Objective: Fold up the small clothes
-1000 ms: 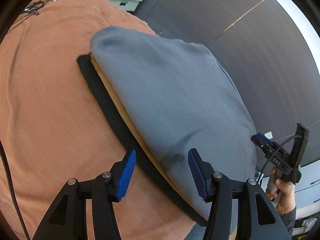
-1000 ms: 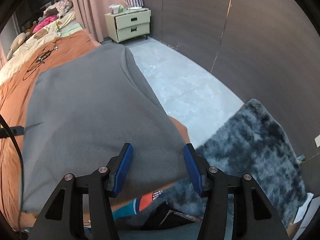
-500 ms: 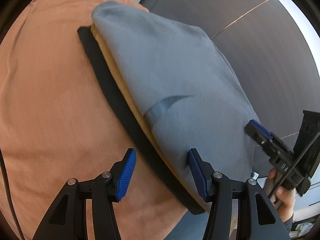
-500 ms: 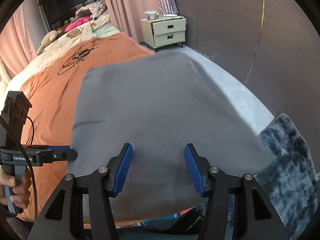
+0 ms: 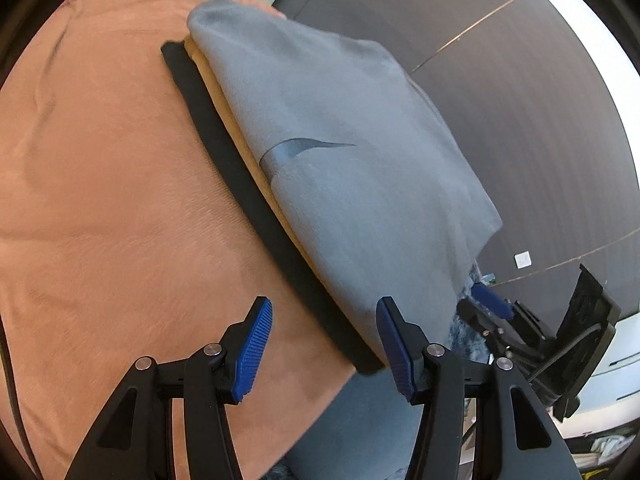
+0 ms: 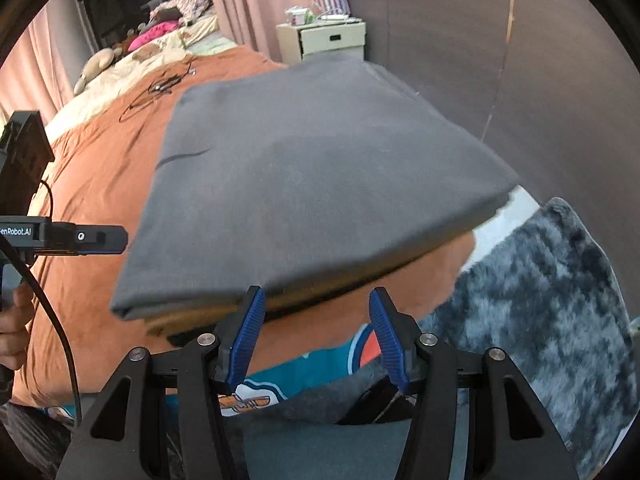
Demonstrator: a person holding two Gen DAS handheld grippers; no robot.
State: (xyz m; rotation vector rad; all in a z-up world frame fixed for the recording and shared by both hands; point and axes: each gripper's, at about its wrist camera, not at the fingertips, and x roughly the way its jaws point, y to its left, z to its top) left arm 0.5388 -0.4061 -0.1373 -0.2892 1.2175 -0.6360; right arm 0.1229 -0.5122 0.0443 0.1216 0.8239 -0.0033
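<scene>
A folded grey garment [image 5: 340,152] lies on top of a stack, over a tan piece [image 5: 236,132] and a black piece [image 5: 240,184], near the corner of an orange bed cover [image 5: 100,200]. It also shows in the right wrist view [image 6: 304,184]. My left gripper [image 5: 324,344] is open and empty, just short of the stack's near corner. My right gripper [image 6: 316,332] is open and empty, just in front of the stack's near edge. Each gripper shows in the other's view, the right one [image 5: 492,304] and the left one [image 6: 80,236].
The stack overhangs the bed's corner. A shaggy grey rug [image 6: 540,300] lies on the floor to the right. A pale nightstand [image 6: 324,40] stands against the dark wall. A black cable [image 6: 160,88] and pillows lie farther up the bed. Teal and orange printed clothing [image 6: 280,380] lies below my right gripper.
Both grippers have drawn back from the grey garment toward the stack's near edges, staying open. The right wrist view has swung left, so more of the bed shows.
</scene>
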